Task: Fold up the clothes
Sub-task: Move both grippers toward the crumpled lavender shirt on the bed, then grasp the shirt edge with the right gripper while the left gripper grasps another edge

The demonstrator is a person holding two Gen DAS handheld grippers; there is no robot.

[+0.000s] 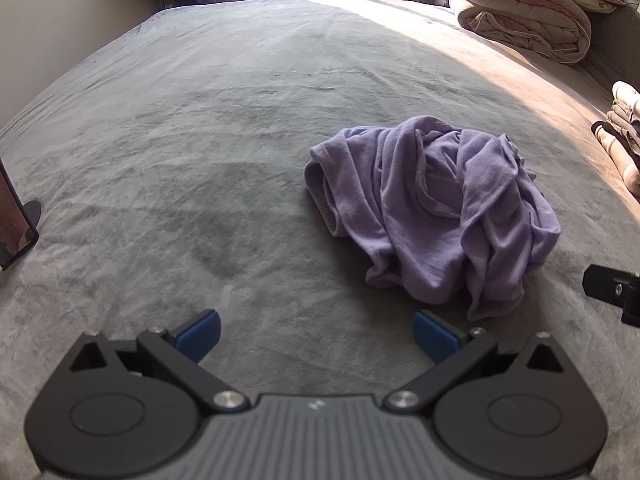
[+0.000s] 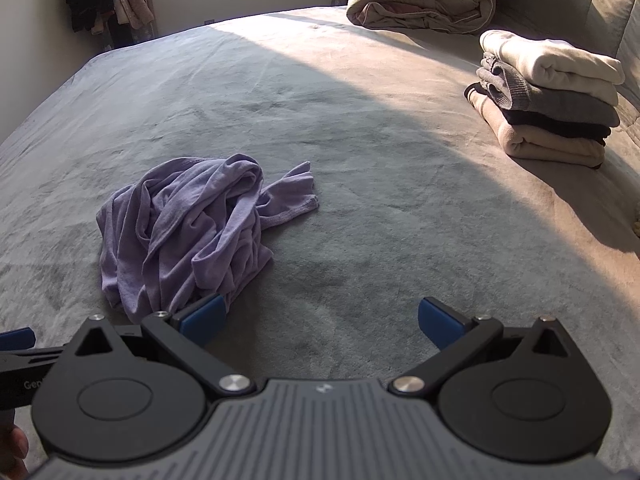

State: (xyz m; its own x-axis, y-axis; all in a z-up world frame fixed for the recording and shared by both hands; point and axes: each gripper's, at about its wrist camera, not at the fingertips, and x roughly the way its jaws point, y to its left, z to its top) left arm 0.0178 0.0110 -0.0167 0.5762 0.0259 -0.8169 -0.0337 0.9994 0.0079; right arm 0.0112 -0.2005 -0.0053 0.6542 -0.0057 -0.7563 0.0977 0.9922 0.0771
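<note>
Lying crumpled on the grey bed [image 1: 200, 128], the purple shirt [image 1: 432, 208] sits untouched; left gripper [image 1: 316, 334] and right gripper [image 2: 320, 322] hover before it, jaws apart (folded stack [image 2: 548, 96] far right).

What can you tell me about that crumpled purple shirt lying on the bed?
The crumpled purple shirt is soft, thin knit fabric, bunched into a loose heap with many folds. A ribbed hem or cuff shows at one edge, and a sleeve-like flap lies flat beside it. It rests on the grey bedcover, unfolded. Neither open gripper holds it.
</note>
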